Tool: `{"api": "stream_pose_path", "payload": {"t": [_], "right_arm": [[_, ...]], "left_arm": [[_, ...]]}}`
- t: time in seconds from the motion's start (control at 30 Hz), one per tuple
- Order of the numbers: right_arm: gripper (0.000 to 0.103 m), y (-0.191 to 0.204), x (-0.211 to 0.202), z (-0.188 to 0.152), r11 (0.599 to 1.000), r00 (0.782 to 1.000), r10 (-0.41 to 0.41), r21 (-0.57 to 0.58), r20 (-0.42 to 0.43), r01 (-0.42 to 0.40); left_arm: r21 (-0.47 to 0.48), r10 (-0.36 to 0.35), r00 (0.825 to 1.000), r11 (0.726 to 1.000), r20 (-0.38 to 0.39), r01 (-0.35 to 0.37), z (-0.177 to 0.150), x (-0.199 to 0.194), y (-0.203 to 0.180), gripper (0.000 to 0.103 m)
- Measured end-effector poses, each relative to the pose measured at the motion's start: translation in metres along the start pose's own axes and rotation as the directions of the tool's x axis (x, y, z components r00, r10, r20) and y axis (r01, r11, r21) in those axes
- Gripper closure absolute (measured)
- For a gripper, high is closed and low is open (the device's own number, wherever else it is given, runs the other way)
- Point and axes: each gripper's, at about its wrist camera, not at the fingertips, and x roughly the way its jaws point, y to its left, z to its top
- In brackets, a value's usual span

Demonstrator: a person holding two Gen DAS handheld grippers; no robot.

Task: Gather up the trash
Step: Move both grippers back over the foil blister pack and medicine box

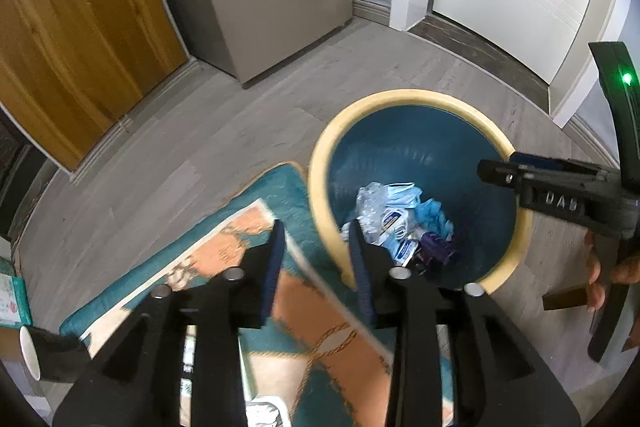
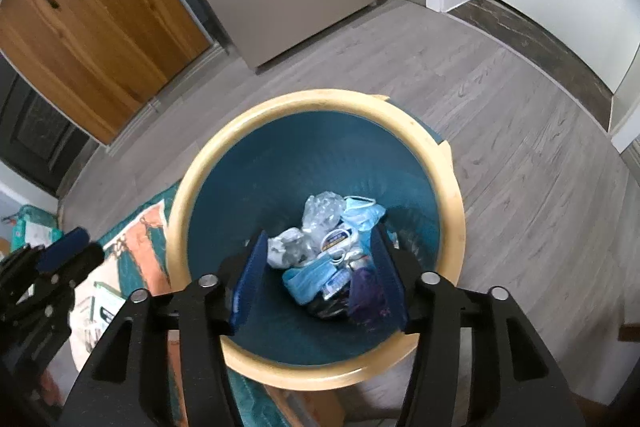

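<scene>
Because you are dropping rubbish from above, the bin (image 2: 316, 107) is standing on the floor under you, trash (image 2: 332, 259) piling at its bottom; your right gripper (image 2: 318, 279) is hanging released over it, your left gripper (image 1: 318, 259) empty at nine o'clock.

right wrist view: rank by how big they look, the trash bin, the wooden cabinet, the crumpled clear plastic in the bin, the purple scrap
1. trash bin, though nearness to the camera inflates it
2. wooden cabinet
3. crumpled clear plastic and purple scrap: too alike to rank
</scene>
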Motion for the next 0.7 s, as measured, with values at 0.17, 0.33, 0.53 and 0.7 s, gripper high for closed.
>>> {"api": "stream_pose_path", "payload": {"t": [0.17, 0.33, 0.53, 0.7], "right_arm": [[0.033, 0.025, -0.02, -0.007, 0.998, 0.999, 0.009, -0.064, 0.033, -0.007], [0.017, 0.055, -0.047, -0.018, 0.993, 0.996, 0.04, -0.112, 0.077, -0.031], [0.009, 0.097, -0.068, -0.037, 0.983, 0.992, 0.083, -0.173, 0.097, -0.065], [0.009, 0.13, -0.064, -0.058, 0.965, 0.996, 0.054, -0.261, 0.066, -0.035]], "left_arm": [[-0.04, 0.03, 0.999, 0.999, 0.014, -0.029, -0.022, -0.029, 0.031, 0.062], [-0.115, 0.065, 0.997, 0.991, 0.033, -0.061, -0.05, -0.061, 0.07, 0.054], [-0.149, 0.112, 0.992, 0.983, 0.054, -0.103, -0.093, -0.095, 0.102, 0.04], [-0.205, 0.13, 0.99, 0.972, 0.048, -0.117, -0.133, -0.108, 0.122, 0.027]]}}
